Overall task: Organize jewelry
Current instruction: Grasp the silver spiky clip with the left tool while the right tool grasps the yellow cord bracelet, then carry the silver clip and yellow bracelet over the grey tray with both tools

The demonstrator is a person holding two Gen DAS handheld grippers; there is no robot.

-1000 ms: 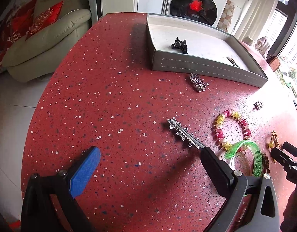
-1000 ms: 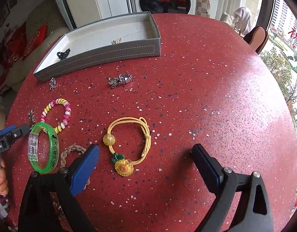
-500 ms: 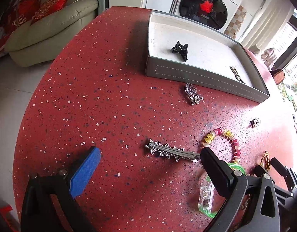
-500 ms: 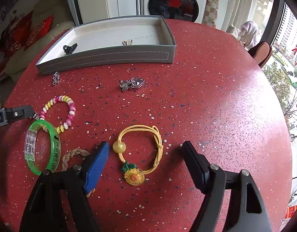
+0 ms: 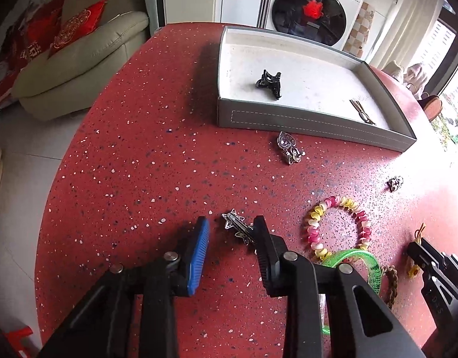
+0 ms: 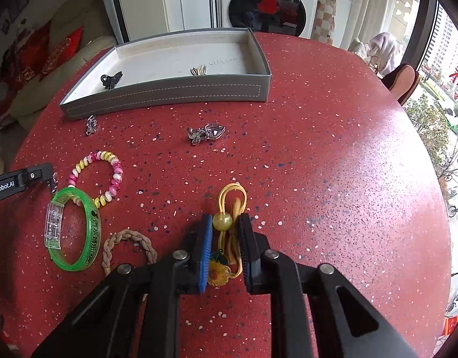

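yellow hair tie (image 6: 231, 208) squeezed between right gripper (image 6: 226, 226) pads; left gripper (image 5: 231, 228) half-closed around star hairpin (image 5: 237, 226), contact unclear.

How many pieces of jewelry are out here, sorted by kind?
Bracelets and bands: 4 (bead bracelet, green bangle, braided band, yellow band between the right claw's fingers)
Hair clips: 3 (black clip, star clip, pins)
Silver charms: 2 (heart charm, small charm)
Total: 9
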